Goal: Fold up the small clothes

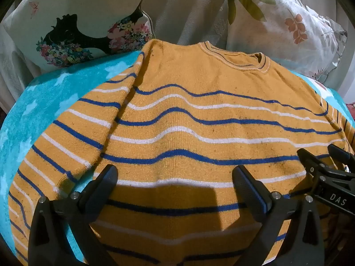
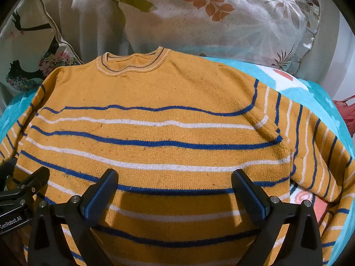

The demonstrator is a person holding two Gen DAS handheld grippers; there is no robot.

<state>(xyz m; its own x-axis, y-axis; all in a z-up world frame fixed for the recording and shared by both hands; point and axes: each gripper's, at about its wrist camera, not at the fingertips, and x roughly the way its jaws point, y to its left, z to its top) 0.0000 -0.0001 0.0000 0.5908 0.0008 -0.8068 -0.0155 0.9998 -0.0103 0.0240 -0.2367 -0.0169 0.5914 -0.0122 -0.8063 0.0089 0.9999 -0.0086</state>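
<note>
I see the mustard striped sweater (image 1: 188, 122) spread flat on the turquoise blanket (image 1: 33, 115), neckline away from me. My left gripper (image 1: 175, 190) and right gripper (image 2: 175, 190) hover spread wide, empty. Only the right view shows the red bag (image 2: 346, 110).

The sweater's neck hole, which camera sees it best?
The right wrist view: the collar sits whole near the middle, ribbing clear. The left wrist view shows the collar too, pushed off to the right and more slanted.
</note>
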